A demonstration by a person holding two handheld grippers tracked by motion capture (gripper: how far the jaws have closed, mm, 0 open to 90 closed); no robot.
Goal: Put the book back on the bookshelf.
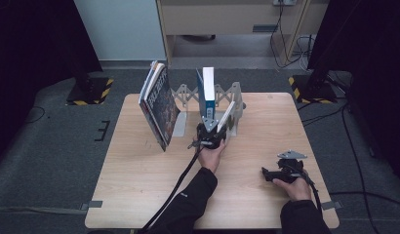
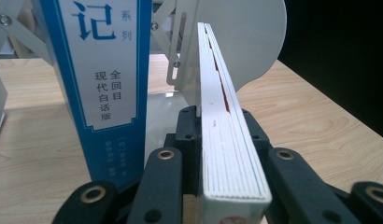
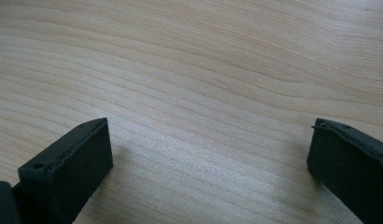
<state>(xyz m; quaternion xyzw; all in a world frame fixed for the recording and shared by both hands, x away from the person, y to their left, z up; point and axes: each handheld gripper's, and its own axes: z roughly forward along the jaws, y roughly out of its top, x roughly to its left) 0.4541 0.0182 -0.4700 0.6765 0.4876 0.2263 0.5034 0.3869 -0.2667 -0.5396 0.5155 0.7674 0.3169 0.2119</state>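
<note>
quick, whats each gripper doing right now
Left gripper: closed on the thin white book beside the blue book.
Right gripper: open, holding nothing, low over the table.

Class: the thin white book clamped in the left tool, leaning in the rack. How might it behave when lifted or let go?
The thin white book looks slim, so probably light and somewhat bendy. It leans against the rack's end plate, so it would likely topple if released. The left tool grips its edge, so it may sag.

Pale wood-grain table. Blue book w/ white spine label, blue & black Chinese characters. Thin book: white page edges, red flecks. Dark patterned cover on big book nr table's back-left. Black grippers, grey metal rack, black sleeves
</note>
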